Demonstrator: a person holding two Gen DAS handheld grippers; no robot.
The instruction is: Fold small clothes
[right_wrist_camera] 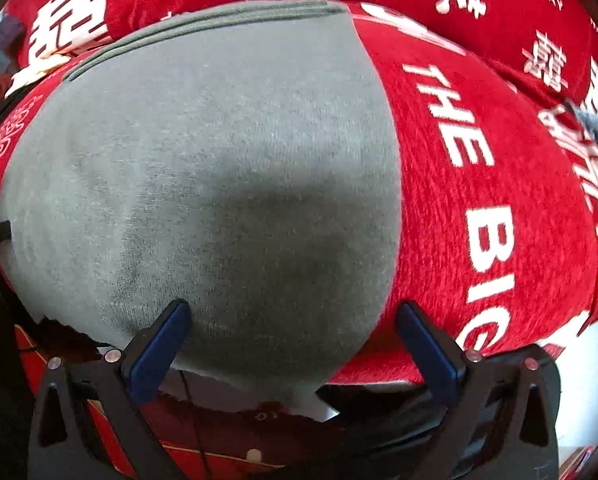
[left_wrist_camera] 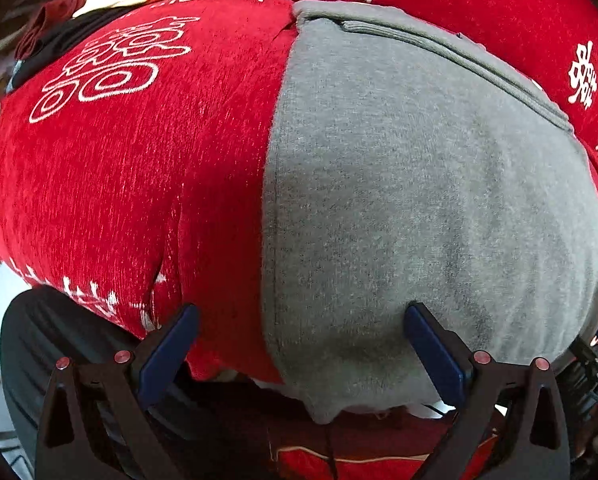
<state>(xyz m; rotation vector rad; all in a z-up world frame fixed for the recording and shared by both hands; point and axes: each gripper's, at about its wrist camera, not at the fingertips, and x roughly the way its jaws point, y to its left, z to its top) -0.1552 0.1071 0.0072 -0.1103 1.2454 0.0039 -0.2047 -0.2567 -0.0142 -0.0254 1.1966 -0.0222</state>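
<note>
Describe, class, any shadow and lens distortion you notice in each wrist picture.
Left wrist view: fisheye bulges the grey garment and red cover into a dome; soft shading low on the grey cloth. Right wrist view: same bulge, with a dark shadow mid-garment above the open right gripper.

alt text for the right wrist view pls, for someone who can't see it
A flat grey garment fills most of the view, lying on a red cover printed with white characters and the words "THE BIG". The right gripper sits open at the garment's near edge, its two blue-padded fingers spread wide and holding nothing.
</note>
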